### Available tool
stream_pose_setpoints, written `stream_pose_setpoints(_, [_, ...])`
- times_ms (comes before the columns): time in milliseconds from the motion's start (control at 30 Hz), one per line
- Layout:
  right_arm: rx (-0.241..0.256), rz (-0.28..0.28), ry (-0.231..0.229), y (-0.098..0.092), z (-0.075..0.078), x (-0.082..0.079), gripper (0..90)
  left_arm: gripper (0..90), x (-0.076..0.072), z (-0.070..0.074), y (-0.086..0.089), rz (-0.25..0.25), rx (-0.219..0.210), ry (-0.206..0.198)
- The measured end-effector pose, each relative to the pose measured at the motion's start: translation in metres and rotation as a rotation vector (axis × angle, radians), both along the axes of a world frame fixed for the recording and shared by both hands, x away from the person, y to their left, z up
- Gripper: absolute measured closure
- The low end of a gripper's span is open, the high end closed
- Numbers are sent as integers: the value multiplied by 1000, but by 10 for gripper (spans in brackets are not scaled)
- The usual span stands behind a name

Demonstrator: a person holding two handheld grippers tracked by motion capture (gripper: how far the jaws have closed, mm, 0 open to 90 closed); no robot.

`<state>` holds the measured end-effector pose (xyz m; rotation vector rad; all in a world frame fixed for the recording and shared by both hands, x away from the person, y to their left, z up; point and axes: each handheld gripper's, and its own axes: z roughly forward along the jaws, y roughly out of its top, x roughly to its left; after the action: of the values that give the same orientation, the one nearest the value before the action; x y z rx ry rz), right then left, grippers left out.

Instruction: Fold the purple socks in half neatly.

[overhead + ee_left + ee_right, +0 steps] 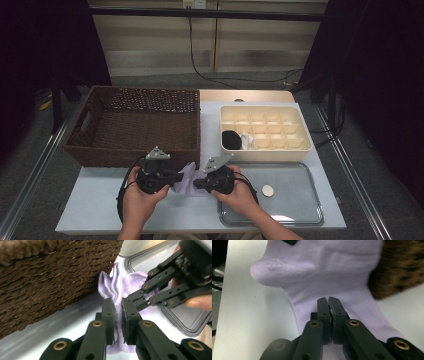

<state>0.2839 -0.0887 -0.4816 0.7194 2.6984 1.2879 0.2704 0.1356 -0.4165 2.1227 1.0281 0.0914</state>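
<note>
A lilac sock (188,178) lies on the white table, just in front of the wicker basket, stretched between the two grippers. My left gripper (178,176) is shut on its left end, and in the left gripper view the sock (115,282) is pinched between the jaws of the left gripper (118,313). My right gripper (196,183) is shut on the other end. In the right gripper view the right gripper (328,302) clamps the edge of the sock (324,272). The right gripper (130,300) also appears in the left gripper view, biting the cloth.
A brown wicker basket (100,150) stands at the back left, close behind the sock. A cream compartment box (306,146) at the back right holds a black item (231,140) and a white one (247,141). A metal tray (300,205) with a small pale disc (268,190) lies under my right hand.
</note>
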Motion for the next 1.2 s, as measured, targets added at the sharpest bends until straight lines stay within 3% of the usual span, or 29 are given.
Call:
stream_pose_setpoints(233, [7,-53,-16,-31,12,2,891,824,0,-2,-15,-31,22,0])
stream_pose_setpoints(533, [14,-99,-25,-58,14,0,891,824,2,-9,-30,-59,37,11])
stream_pose_setpoints(867, [7,-117,-13,-63,7,-4,890,824,3,-7,-45,-87,28,-5])
stream_pose_setpoints(1033, [11,-120,-9,-62,6,-4,889,824,3,-8,-58,-126,26,-13])
stream_pose_setpoints(1200, [9,-123,-25,-64,8,-6,862,824,3,-15,-69,-145,55,-16])
